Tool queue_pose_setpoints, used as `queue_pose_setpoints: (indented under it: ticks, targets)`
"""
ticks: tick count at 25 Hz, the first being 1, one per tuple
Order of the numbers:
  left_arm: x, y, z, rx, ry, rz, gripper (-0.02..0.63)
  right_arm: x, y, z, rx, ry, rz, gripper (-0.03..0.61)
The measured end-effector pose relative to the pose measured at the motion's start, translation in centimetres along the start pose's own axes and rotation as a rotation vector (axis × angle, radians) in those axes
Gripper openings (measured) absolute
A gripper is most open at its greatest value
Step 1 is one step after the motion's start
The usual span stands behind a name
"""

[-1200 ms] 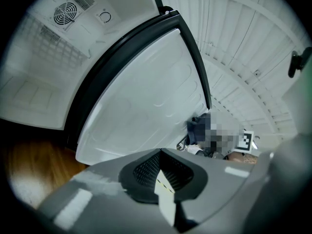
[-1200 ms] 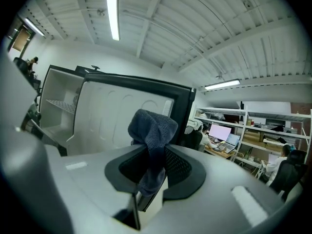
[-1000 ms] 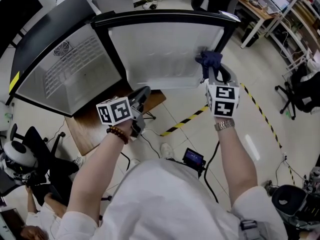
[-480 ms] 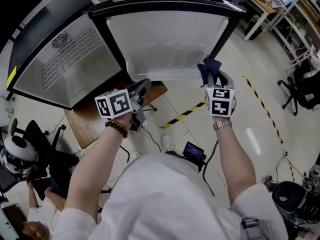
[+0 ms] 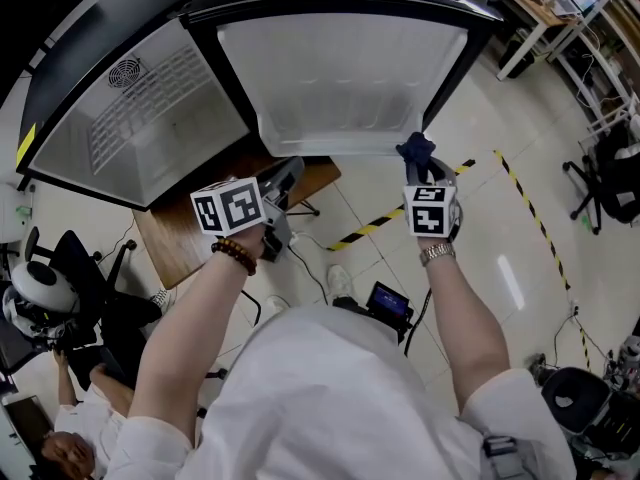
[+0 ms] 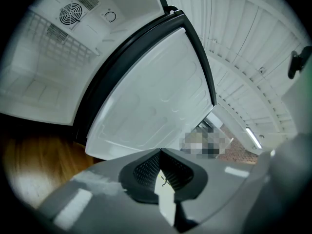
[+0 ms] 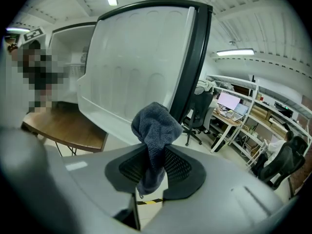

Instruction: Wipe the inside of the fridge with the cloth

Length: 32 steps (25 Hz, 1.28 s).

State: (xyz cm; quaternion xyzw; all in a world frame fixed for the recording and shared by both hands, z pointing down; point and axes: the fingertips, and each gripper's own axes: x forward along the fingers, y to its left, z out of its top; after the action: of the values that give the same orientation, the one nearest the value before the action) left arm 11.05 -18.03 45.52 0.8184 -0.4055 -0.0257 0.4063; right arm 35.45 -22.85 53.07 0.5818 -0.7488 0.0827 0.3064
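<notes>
The fridge [image 5: 120,128] stands open, its white inside with a wire shelf and fan at the left of the head view. Its door [image 5: 340,78] is swung wide, the white inner lining facing me. My right gripper [image 5: 421,171] is shut on a dark blue cloth [image 5: 416,151], which sticks up from the jaws just at the door's lower right corner. In the right gripper view the cloth [image 7: 155,126] bunches above the right gripper [image 7: 155,168], in front of the door [image 7: 136,67]. My left gripper [image 5: 286,182] is shut and empty, below the door's lower left edge [image 6: 146,111].
A wooden table [image 5: 185,243] sits under the fridge. Yellow-black tape [image 5: 372,230] runs across the tiled floor. A small device [image 5: 388,313] lies by my feet. Desks and shelves [image 7: 243,111] and office chairs [image 5: 610,183] stand at the right. A person [image 5: 60,438] sits at the lower left.
My right gripper has drawn the cloth down from the door's inner lining to its lower right corner. The left gripper has hardly moved.
</notes>
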Motion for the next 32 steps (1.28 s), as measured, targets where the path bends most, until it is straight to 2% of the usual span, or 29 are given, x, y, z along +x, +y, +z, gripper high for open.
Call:
queue_pose_setpoints:
  ticks: [13, 24, 32]
  targets:
    - [-2.7, 1.8, -0.2, -0.025, -0.044, 0.081, 0.003, 3.9, 5.6, -1.8, -0.068, 0.071, 0.123, 0.083]
    - [-5.0, 3.1, -0.2, -0.047, -0.105, 0.143, 0.003, 4.5, 13.6, 0.2, -0.167, 0.039, 0.283, 0.083]
    - [-7.5, 3.7, 0.6, -0.057, -0.198, 0.208, 0.003, 4.2, 17.3, 2.9, -0.239, -0.024, 0.392, 0.084]
